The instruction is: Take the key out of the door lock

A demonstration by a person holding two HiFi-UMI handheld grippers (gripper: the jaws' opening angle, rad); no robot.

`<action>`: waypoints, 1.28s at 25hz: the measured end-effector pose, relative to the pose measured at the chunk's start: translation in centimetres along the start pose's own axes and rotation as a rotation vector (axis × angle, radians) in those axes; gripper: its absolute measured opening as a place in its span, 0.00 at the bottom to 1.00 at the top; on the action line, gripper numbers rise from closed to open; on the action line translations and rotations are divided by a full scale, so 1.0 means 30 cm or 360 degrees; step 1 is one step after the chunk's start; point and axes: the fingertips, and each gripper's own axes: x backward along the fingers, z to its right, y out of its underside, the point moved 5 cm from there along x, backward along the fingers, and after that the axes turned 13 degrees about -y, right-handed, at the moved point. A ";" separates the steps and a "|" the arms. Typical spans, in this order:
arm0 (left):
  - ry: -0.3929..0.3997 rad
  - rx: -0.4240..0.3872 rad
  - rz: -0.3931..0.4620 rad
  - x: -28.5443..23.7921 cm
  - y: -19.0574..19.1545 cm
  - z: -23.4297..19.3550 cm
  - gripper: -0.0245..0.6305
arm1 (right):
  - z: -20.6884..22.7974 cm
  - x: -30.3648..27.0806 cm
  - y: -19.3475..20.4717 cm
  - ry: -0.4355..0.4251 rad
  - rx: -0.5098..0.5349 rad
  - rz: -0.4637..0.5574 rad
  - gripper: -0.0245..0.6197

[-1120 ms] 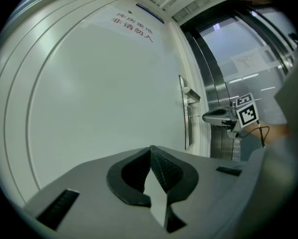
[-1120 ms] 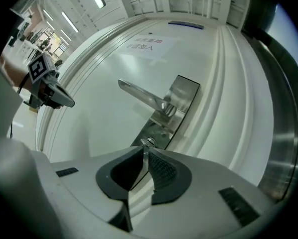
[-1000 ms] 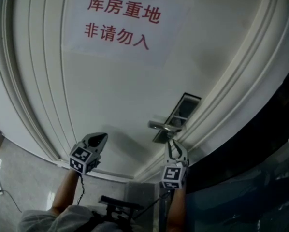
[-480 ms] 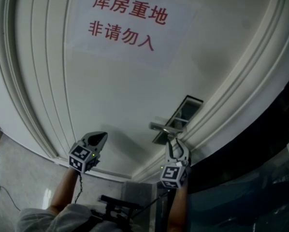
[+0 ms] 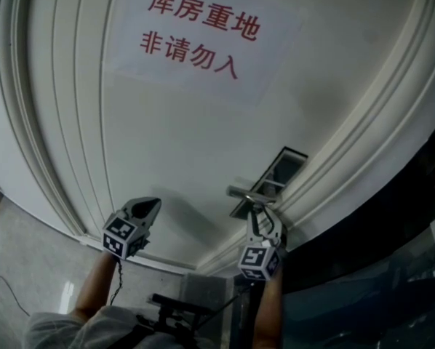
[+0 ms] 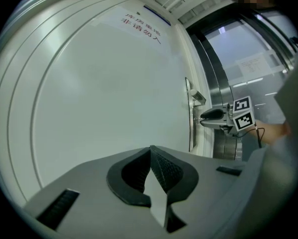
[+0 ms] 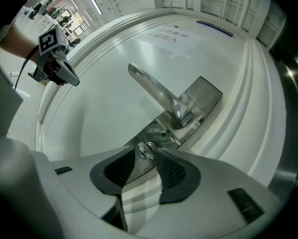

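The key [image 7: 145, 150] is seen stuck in the lock [image 7: 150, 146], at the low end of a shiny metal plate [image 7: 201, 101]. It has not been taken out. The right gripper [image 5: 265, 213] is held right up at the lock. Its jaws are opening, and the key's round head is seen between the two tips. The pads are not pressed on it.

Just past the key, a long silver handle [image 7: 151, 86] is fixed to the same plate and is pointed away from the door's right edge. The plate is set close to that edge of the white door [image 7: 99, 108].

The left gripper [image 6: 150, 152] is held up in front of the door's bare middle, well apart from the lock. Its jaws are pressed together and nothing is held in them.

High on the door, a paper sign [image 5: 203, 38] with red writing is stuck. The door is ringed by a white frame [image 5: 363, 129] with raised lines. A dark glass wall [image 5: 399, 267] is seen past the frame's right side. Pale floor [image 5: 28, 267] is seen past the left side. Far off, in the right gripper view, a long hall [image 7: 72, 11] with roof lights can be made out.
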 end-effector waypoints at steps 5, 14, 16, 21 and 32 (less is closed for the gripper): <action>-0.0027 0.0026 0.0004 0.005 0.005 -0.020 0.03 | 0.001 -0.017 -0.002 0.0017 0.0067 -0.0012 0.26; -0.0036 0.0043 0.0001 0.002 0.011 -0.035 0.03 | 0.004 -0.019 -0.012 0.0079 0.0182 -0.0066 0.15; -0.0036 0.0048 0.0002 -0.002 0.013 -0.038 0.03 | 0.003 -0.022 -0.005 0.0081 0.0221 -0.0088 0.13; -0.0036 0.0063 0.0002 -0.007 0.016 -0.045 0.03 | 0.000 -0.023 -0.009 0.0097 0.0276 -0.0115 0.09; -0.0026 0.0091 0.0005 -0.009 0.023 -0.064 0.03 | -0.003 -0.024 -0.012 0.0114 0.0420 -0.0193 0.08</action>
